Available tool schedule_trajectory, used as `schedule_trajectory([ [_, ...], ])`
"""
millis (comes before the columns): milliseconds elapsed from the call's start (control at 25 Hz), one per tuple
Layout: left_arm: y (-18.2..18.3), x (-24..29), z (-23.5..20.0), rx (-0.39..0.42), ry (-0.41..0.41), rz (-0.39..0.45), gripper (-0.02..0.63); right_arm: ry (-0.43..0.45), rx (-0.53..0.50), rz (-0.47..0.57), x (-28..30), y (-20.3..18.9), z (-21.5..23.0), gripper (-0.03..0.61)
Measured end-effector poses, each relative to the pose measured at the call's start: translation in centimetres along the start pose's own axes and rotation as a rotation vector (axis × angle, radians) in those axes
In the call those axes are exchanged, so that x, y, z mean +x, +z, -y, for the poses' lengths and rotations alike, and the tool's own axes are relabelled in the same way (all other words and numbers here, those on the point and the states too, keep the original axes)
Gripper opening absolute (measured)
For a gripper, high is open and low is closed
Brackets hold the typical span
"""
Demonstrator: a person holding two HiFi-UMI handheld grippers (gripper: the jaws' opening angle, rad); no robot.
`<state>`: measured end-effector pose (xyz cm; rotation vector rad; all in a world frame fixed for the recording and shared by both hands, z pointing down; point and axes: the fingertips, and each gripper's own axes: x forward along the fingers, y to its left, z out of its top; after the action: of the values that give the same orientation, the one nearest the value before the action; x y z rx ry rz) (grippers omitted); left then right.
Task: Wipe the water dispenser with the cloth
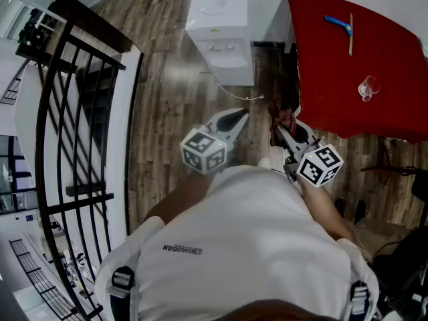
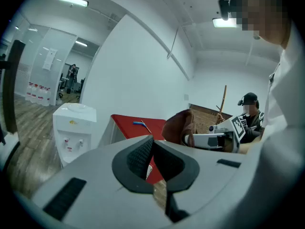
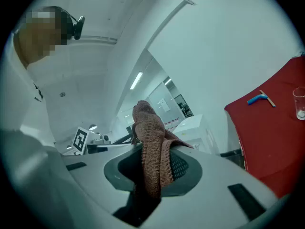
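The white water dispenser (image 1: 221, 35) stands on the wood floor ahead of me, against the wall; it also shows in the left gripper view (image 2: 71, 128) and small in the right gripper view (image 3: 198, 128). A brown knitted cloth (image 3: 152, 147) is pinched in my right gripper (image 3: 155, 151), which is shut on it, its end sticking up past the tips. From the head view the cloth (image 1: 284, 120) bunches at the right gripper (image 1: 281, 131). My left gripper (image 1: 237, 118) is held beside it, shut with nothing in it (image 2: 152, 140). Both are well short of the dispenser.
A red-covered table (image 1: 348, 65) stands right of the dispenser, with a blue-handled tool (image 1: 340, 24) and a clear glass (image 1: 367, 87) on it. A black stair railing (image 1: 73, 112) runs along the left. A cable (image 1: 241, 95) trails from the dispenser. Another person (image 2: 250, 113) sits behind.
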<state>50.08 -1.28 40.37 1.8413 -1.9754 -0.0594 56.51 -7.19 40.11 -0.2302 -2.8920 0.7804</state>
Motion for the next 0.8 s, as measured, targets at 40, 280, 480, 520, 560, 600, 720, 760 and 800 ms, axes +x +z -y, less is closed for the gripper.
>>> schedule_trajectory([
  [40, 0.0, 0.1, -0.2, 0.004, 0.007, 0.002, -0.003, 0.0, -0.003, -0.003, 0.1, 0.0, 0.1, 0.086],
  [280, -0.1, 0.0, -0.4, 0.011, 0.025, 0.012, -0.003, 0.015, -0.02, -0.041, 0.7, -0.9, -0.2, 0.086],
  [480, -0.2, -0.6, -1.1, -0.011, 0.036, 0.019, -0.003, 0.035, -0.011, -0.045, 1.5, -0.9, -0.5, 0.086],
  [520, -0.4, -0.7, -1.4, -0.035, 0.036, 0.024, -0.003, 0.049, -0.002, -0.046, 1.8, -1.1, -0.7, 0.086],
  [560, -0.5, -0.8, -1.7, -0.072, 0.034, 0.031, -0.003, 0.063, 0.004, -0.048, 1.9, -1.2, -0.9, 0.086],
  [600, -0.7, -0.9, -2.1, -0.119, 0.033, 0.041, -0.003, 0.074, 0.006, -0.051, 2.0, -1.3, -1.1, 0.086],
  [720, -1.0, -1.4, -2.9, -0.225, 0.04, 0.064, -0.003, 0.089, -0.004, -0.058, 2.1, -1.2, -1.6, 0.086],
  [760, -1.0, -1.5, -3.0, -0.228, 0.047, 0.067, -0.003, 0.094, -0.004, -0.062, 2.2, -1.2, -1.7, 0.086],
  [800, -0.9, -1.6, -3.1, -0.217, 0.053, 0.068, -0.003, 0.1, -0.002, -0.065, 2.3, -1.2, -1.7, 0.086],
])
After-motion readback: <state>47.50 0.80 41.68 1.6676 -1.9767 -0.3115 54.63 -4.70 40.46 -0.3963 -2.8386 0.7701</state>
